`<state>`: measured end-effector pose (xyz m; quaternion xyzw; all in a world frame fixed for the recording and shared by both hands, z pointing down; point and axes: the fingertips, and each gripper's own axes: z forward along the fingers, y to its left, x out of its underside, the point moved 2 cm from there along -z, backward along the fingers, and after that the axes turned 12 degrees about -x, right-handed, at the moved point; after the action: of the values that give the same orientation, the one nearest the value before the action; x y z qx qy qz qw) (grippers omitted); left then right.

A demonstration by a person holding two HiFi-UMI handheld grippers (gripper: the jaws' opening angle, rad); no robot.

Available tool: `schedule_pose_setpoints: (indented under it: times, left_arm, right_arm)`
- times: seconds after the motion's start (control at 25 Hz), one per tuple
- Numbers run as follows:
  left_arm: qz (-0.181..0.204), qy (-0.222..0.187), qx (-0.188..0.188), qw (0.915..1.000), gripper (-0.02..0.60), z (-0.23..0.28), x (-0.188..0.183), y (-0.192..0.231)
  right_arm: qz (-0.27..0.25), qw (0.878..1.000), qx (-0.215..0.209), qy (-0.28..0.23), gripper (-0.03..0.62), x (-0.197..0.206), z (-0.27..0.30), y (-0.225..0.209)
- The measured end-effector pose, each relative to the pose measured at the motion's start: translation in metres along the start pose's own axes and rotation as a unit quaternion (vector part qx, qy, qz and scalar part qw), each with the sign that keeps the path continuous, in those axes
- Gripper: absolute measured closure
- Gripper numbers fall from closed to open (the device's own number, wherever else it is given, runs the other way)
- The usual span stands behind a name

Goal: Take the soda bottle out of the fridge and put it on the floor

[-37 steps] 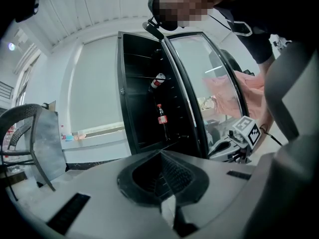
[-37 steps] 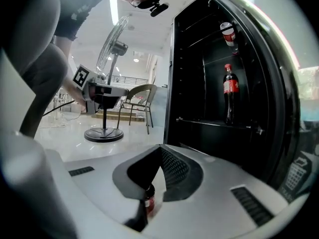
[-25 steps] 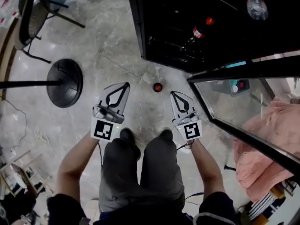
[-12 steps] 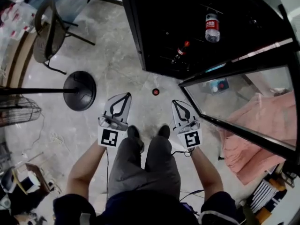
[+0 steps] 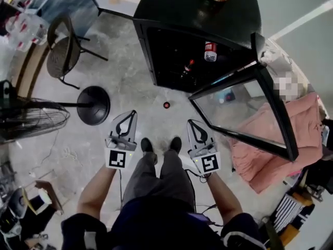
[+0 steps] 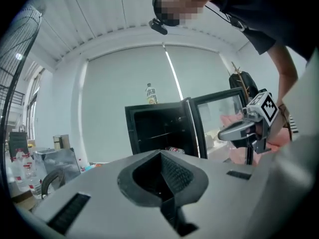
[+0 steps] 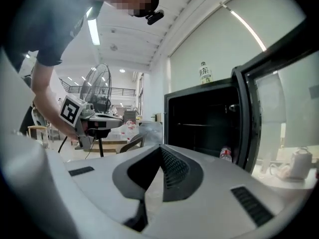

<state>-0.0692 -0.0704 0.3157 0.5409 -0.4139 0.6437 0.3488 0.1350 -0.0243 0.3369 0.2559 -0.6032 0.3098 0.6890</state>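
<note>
**Head view:** the left gripper [image 5: 132, 114] and the right gripper [image 5: 190, 123] are held side by side over the floor [image 5: 125, 82]. Each has its fingers pressed together with nothing between them. Well ahead of both pairs of fingers stands the black fridge [image 5: 177, 7], its glass door [image 5: 234, 108] swung open out past the right fingers. The soda bottle [image 5: 187, 66], dark with a red cap, lies tilted on a shelf inside, far beyond the fingertips, with a water bottle [image 5: 210, 51] just past it. On the floor between the fingers and the fridge sits a small red-topped thing [image 5: 166, 105]. It may be a bottle seen cap-on, but that cannot be settled.

**Left gripper view:** the fingers meet at their tips, empty, and point at the open fridge. The soda bottle cannot be made out in the dark interior.

**Right gripper view:** these fingers are likewise closed and empty, with the fridge mouth ahead and to their right.

The soda bottle probably handles as a smooth, rounded, fairly stiff plastic body. It would be weighty if full and apt to slip or roll. A hold across the body just below the shoulder, with the fingers square on both sides, looks safest.
</note>
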Motion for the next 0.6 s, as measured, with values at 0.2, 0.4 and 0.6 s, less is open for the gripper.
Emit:
schedule_pose_setpoints:
  times: [0.2,0.4,0.6]
  left_arm:
    - [-0.002,-0.004,-0.014,0.9999,0.560,-0.010,-0.062,-0.001]
    - [-0.020,-0.005,-0.039,0.9990,0.560,-0.019,-0.109,0.004]
    - [-0.026,-0.013,-0.059,0.9979,0.560,-0.031,-0.145,0.012]
  right_arm:
    - [-0.013,1.000,0.001,-0.002,0.574,-0.063,-0.019,-0.005]
    - [-0.028,1.000,0.009,0.002,0.574,-0.111,-0.035,0.000]
    - [-0.019,0.999,0.025,-0.005,0.574,-0.151,-0.047,0.003]
